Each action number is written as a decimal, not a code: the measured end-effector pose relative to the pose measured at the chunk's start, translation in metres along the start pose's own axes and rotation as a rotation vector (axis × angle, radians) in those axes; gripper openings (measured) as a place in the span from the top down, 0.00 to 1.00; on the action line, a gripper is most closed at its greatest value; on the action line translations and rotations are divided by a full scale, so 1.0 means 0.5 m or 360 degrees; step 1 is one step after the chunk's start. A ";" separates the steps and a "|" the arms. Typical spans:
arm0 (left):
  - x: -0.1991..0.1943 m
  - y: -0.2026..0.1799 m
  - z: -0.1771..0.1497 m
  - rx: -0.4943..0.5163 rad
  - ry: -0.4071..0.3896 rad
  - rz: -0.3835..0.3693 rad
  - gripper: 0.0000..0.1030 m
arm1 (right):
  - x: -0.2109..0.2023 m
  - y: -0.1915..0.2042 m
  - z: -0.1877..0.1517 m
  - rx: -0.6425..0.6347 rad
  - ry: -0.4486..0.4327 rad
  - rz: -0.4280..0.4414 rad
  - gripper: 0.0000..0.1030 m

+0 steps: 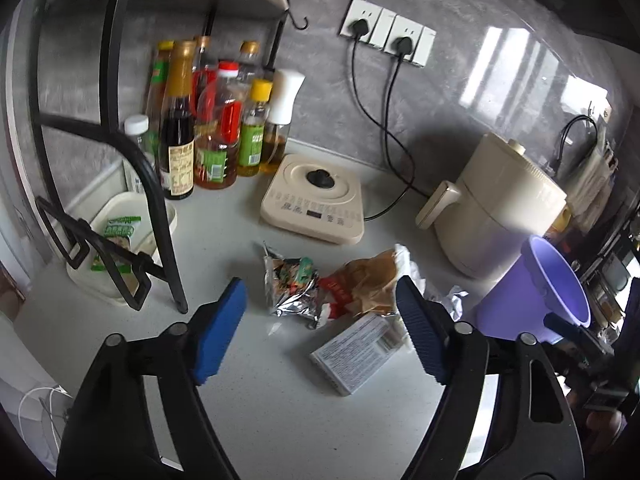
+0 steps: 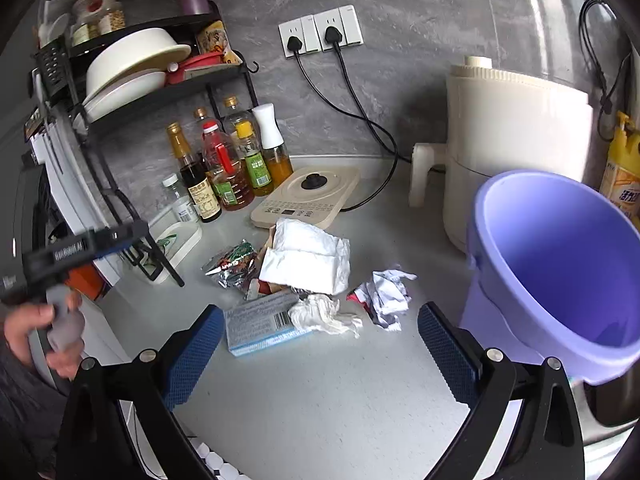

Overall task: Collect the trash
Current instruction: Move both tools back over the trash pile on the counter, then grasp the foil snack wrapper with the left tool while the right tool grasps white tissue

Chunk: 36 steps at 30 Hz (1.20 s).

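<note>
Trash lies in a pile on the grey counter: a foil snack wrapper [image 1: 294, 284] [image 2: 232, 262], a brown and red bag [image 1: 362, 280], a flat printed box [image 1: 354, 354] [image 2: 260, 326], white folded paper [image 2: 308, 260], a white tissue wad [image 2: 320, 314] and a crumpled paper ball [image 2: 386, 294]. A purple bucket [image 2: 560, 272] [image 1: 556, 284] stands to the right. My left gripper [image 1: 320, 322] is open above the pile. My right gripper [image 2: 320, 350] is open, just short of the box and tissue.
Sauce and oil bottles [image 1: 216, 120] stand under a black dish rack [image 2: 132, 68] at the left. A beige induction cooker [image 1: 316, 196] and a cream air fryer [image 2: 512, 136] stand at the back. A white tray [image 1: 120, 248] sits by the rack's leg.
</note>
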State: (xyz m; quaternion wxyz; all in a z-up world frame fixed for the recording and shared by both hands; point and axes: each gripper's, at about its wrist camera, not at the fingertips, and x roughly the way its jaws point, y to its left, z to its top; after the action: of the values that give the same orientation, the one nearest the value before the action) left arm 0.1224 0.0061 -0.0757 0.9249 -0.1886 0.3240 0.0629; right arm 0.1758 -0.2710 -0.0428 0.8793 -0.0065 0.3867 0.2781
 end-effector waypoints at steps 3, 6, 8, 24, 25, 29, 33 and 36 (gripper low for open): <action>0.018 0.020 -0.006 -0.0033 0.0025 -0.0022 0.28 | 0.026 0.014 0.020 -0.0030 0.0010 -0.0021 0.09; 0.039 0.031 -0.011 -0.0025 0.0056 -0.0035 0.31 | 0.047 0.030 0.040 -0.0047 0.0014 -0.0019 0.09; 0.056 0.038 -0.015 -0.0010 0.0075 -0.0033 0.33 | 0.059 0.040 0.051 -0.0075 0.0019 -0.0020 0.09; 0.210 0.026 -0.048 0.0214 0.0141 -0.0038 0.35 | 0.142 0.057 0.043 -0.0154 0.0184 -0.0098 0.09; 0.225 0.025 -0.049 0.0208 0.0154 -0.0023 0.35 | 0.147 0.054 0.045 -0.0143 0.0182 -0.0108 0.09; 0.269 0.029 -0.050 0.0084 0.0206 0.0084 0.35 | 0.167 0.039 0.052 -0.0051 0.0198 -0.0123 0.09; 0.302 0.040 -0.059 -0.0008 0.0269 0.0111 0.35 | 0.195 0.057 0.063 -0.0071 0.0251 -0.0078 0.08; 0.318 0.046 -0.067 -0.0026 0.0297 0.0079 0.57 | 0.231 0.082 0.063 -0.0151 0.0340 -0.0051 0.08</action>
State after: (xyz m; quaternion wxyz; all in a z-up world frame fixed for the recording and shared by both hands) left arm 0.2220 0.0136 -0.2059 0.8873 -0.1929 0.4129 0.0705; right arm 0.2399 -0.1735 -0.0913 0.8360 -0.0840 0.4645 0.2798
